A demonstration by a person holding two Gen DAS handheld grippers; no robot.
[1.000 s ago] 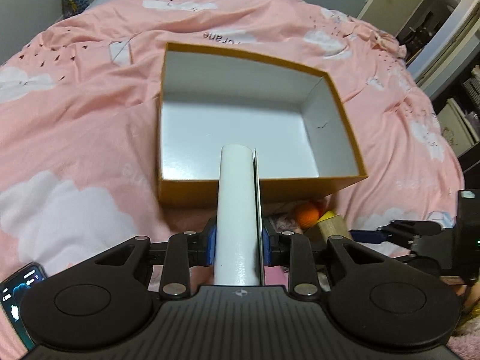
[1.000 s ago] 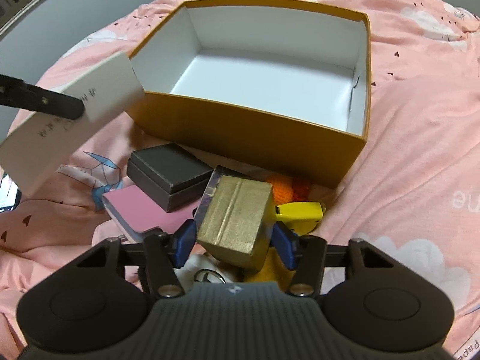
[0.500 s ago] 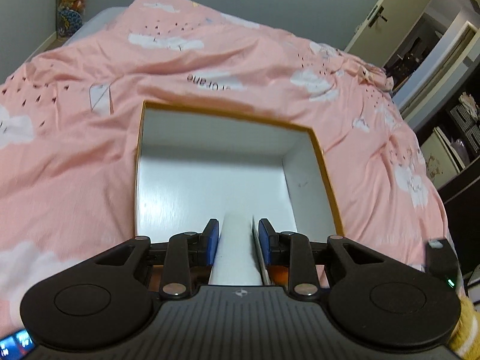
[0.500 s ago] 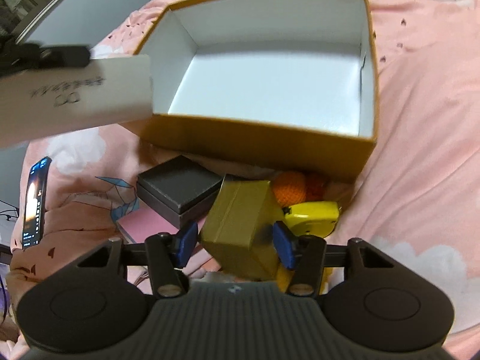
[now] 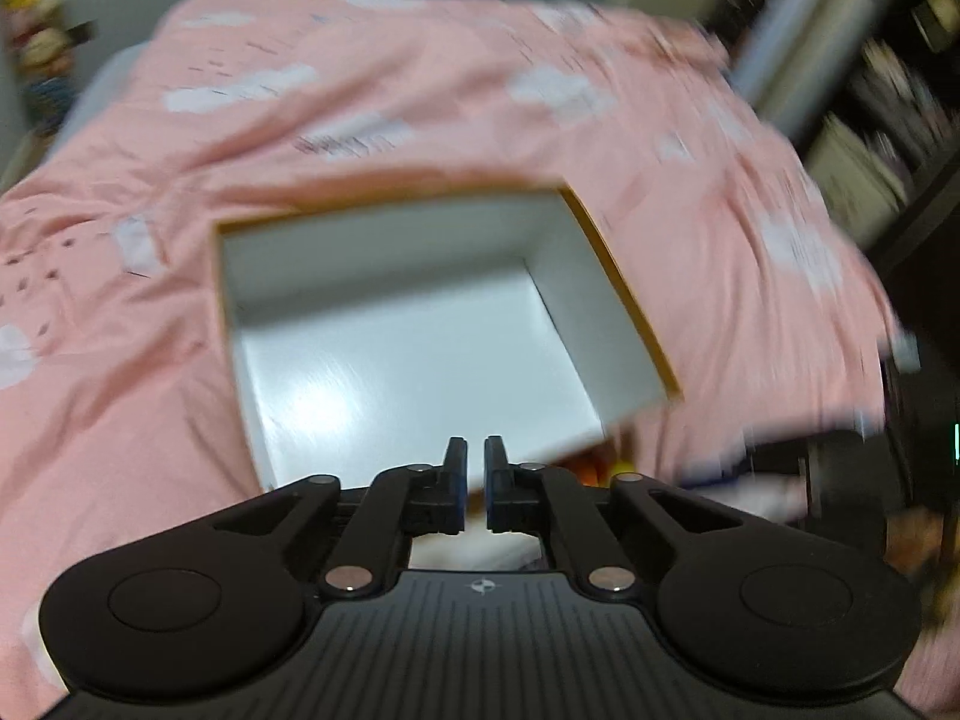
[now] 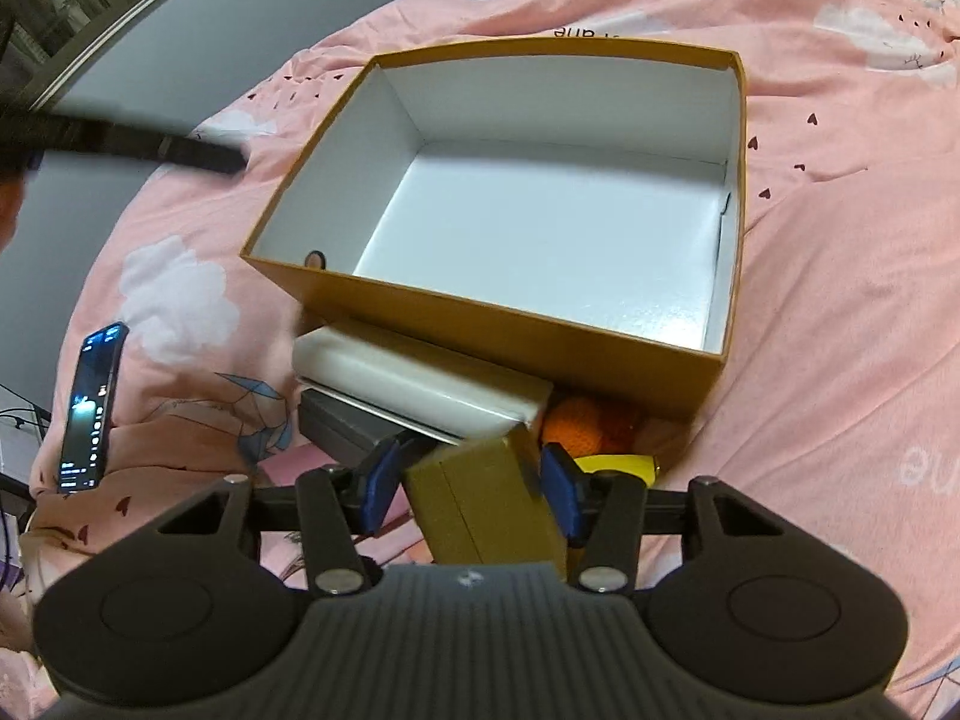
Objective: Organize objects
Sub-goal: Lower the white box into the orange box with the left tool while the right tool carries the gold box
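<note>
White card gone from my left gripper: jaws nearly closed, empty. Card now outside box, against front wall, so drop missed. Right gripper clamps gold box.
</note>
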